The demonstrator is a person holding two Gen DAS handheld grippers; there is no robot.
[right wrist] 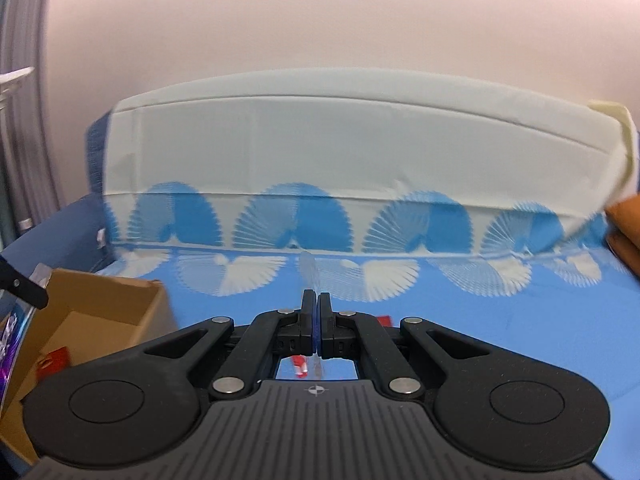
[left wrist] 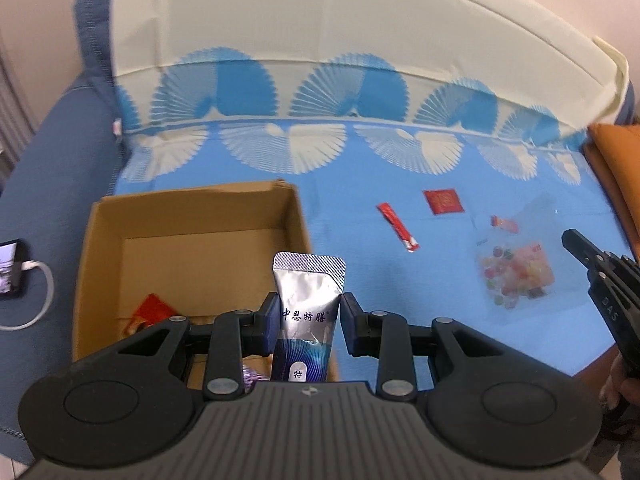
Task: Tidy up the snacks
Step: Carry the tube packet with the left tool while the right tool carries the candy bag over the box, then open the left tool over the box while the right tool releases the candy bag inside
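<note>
Left tool (left wrist: 309,322) tilts steeply down, pads clamped on a silver foil pouch (left wrist: 307,300) held upright over the near edge of an open cardboard box (left wrist: 192,216). A red packet (left wrist: 150,310) lies in the box.

Right tool (right wrist: 317,322) points shallowly down across the sofa, jaws fully closed; something thin and clear pokes out between the tips, can't tell what.

Surface is a sofa seat under a blue cloth (left wrist: 400,184) with white fan print, cream cover on the backrest. On the cloth, right of the box: red stick sachet (left wrist: 398,227), square red packet (left wrist: 443,201), clear bag of mixed candy (left wrist: 516,272). Orange cushion (left wrist: 612,152) at far right. Phone on a white cable (left wrist: 10,274) on the left armrest. Plain pinkish wall behind.
</note>
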